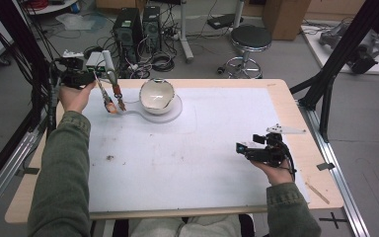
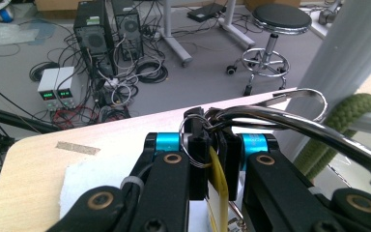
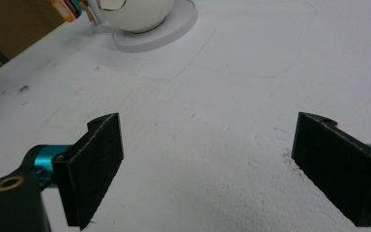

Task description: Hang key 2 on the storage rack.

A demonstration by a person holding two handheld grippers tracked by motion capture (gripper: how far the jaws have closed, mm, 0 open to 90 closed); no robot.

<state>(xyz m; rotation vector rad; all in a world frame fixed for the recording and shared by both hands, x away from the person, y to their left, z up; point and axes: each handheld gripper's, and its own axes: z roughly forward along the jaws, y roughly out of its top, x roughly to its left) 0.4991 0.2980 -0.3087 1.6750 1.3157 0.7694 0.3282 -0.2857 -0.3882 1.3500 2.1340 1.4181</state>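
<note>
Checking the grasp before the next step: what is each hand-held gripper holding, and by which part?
The left hand-held gripper clamps a key ring with a yellow tag; the right hand-held gripper is open, holding nothing.

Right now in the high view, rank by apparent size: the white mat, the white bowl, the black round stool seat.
1. White mat, by far the largest.
2. White bowl and black round stool seat: they look alike, and the stool stands farther off, so unranked.
</note>
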